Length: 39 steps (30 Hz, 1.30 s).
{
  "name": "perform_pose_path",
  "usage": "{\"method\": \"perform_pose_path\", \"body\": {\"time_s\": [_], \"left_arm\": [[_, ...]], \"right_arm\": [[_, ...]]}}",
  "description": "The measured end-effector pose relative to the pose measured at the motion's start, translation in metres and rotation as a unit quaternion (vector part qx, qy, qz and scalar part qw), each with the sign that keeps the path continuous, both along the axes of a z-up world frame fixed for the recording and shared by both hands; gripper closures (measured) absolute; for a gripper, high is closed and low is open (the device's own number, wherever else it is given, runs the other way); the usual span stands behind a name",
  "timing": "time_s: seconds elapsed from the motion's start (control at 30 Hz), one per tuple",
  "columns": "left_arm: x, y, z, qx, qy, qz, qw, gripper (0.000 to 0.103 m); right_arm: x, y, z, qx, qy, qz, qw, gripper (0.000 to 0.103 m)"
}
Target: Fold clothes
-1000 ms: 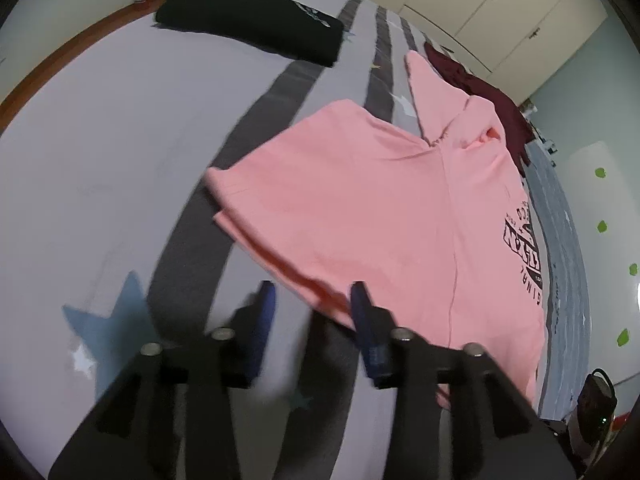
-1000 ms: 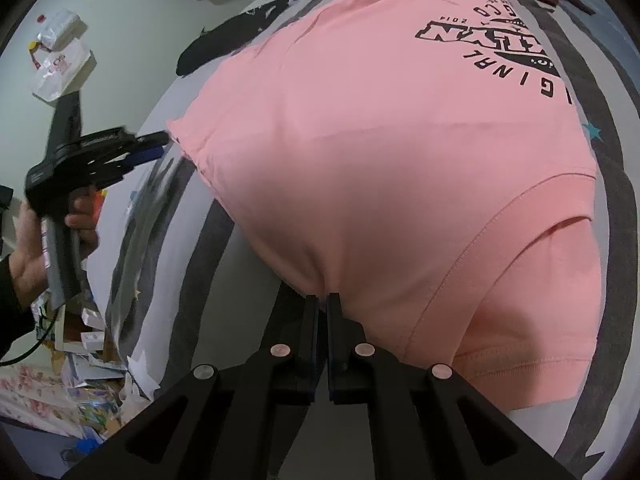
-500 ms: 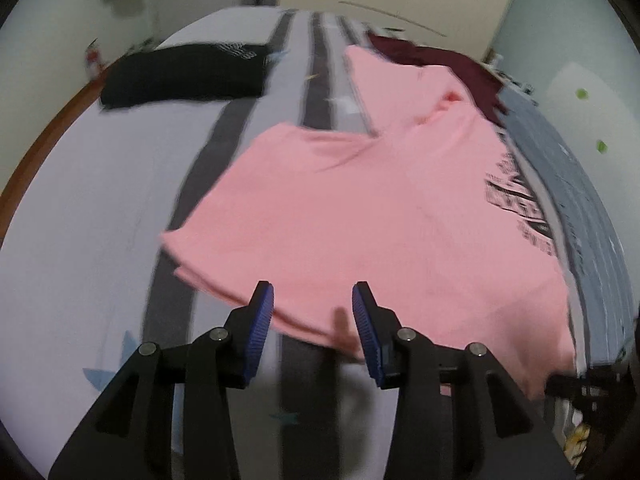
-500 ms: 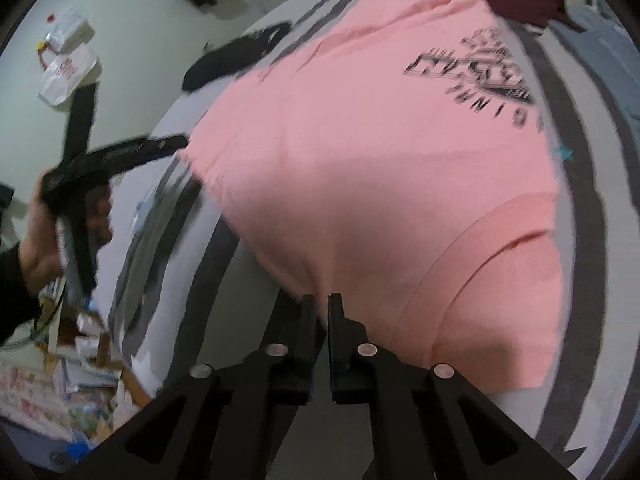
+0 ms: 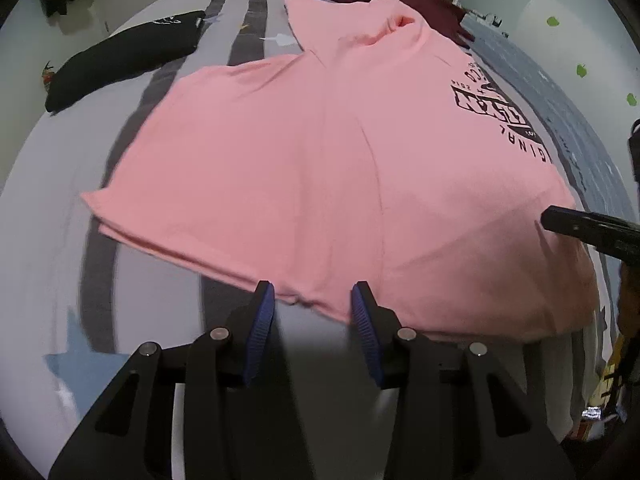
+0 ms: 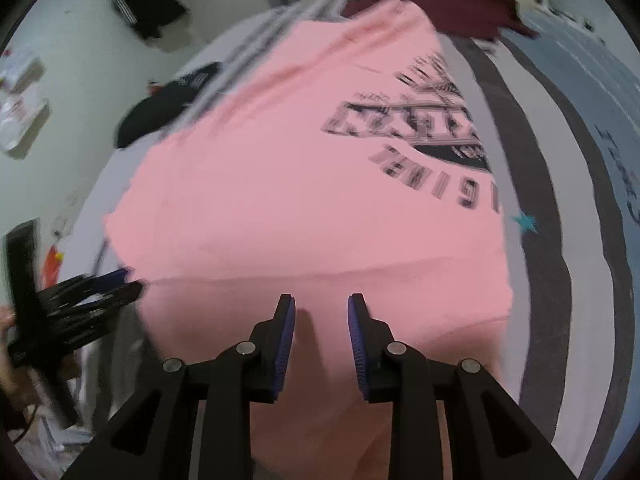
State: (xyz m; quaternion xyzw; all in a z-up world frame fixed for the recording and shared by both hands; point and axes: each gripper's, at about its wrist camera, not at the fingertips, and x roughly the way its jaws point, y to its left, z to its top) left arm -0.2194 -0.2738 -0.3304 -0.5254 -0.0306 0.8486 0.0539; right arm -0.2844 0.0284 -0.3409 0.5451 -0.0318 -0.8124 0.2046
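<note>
A pink T-shirt (image 5: 320,168) is spread, one side folded over, on the striped bed (image 5: 48,240). Just off its near hem, the left hand-held gripper (image 5: 312,312) is held spread and empty; above the shirt, the right hand-held gripper (image 6: 321,332) is being opened, nothing pinched. A fresh grip on the hem seems called for next.

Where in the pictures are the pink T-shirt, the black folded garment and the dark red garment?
pink T-shirt (image 5: 304,168), left wrist view, plain middle of the fabric.
black folded garment (image 5: 120,60), left wrist view, its flat top.
dark red garment (image 6: 452,4), right wrist view, its upper surface.
</note>
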Motion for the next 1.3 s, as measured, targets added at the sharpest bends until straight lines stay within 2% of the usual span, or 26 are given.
{"method": "perform_pose_path", "body": {"time_s": [0.13, 0.23, 0.43, 0.47, 0.53, 0.7, 0.83, 1.07, 1.2, 1.3], "left_arm": [[-0.024, -0.006, 0.025, -0.004, 0.020, 0.012, 0.9997, 0.065], [-0.067, 0.005, 0.035, -0.015, 0.043, 0.019, 0.9988, 0.065], [-0.195, 0.052, 0.034, -0.040, 0.081, 0.019, 0.9957, 0.065], [-0.217, 0.060, 0.033, -0.040, 0.085, 0.019, 0.9954, 0.065], [-0.261, 0.074, 0.031, -0.035, 0.090, 0.019, 0.9951, 0.064], [-0.342, 0.102, 0.028, -0.019, 0.102, 0.012, 0.9945, 0.063], [-0.393, 0.118, 0.024, -0.007, 0.108, 0.004, 0.9941, 0.060], [-0.462, 0.141, 0.003, 0.001, 0.092, -0.036, 0.9951, 0.053], [-0.493, 0.130, -0.015, 0.032, 0.056, -0.017, 0.9978, 0.053], [-0.497, 0.126, -0.022, 0.054, 0.044, -0.014, 0.9975, 0.053]], "right_arm": [[-0.012, 0.011, 0.002, -0.011, 0.001, -0.009, 1.000, 0.078], [-0.037, 0.020, 0.008, -0.020, 0.019, -0.008, 1.000, 0.074], [-0.128, 0.046, 0.016, -0.013, 0.055, -0.006, 0.998, 0.068], [-0.145, 0.048, 0.018, -0.009, 0.066, 0.000, 0.998, 0.064], [-0.181, 0.053, 0.021, -0.007, 0.082, 0.011, 0.997, 0.063], [-0.262, 0.063, 0.021, -0.011, 0.106, 0.003, 0.994, 0.063], [-0.304, 0.071, 0.018, -0.024, 0.107, -0.025, 0.994, 0.060], [-0.354, 0.074, 0.006, -0.047, 0.099, -0.063, 0.992, 0.060], [-0.373, 0.069, 0.003, -0.062, 0.095, -0.073, 0.991, 0.060], [-0.383, 0.061, -0.001, -0.060, 0.094, -0.071, 0.991, 0.060]]}}
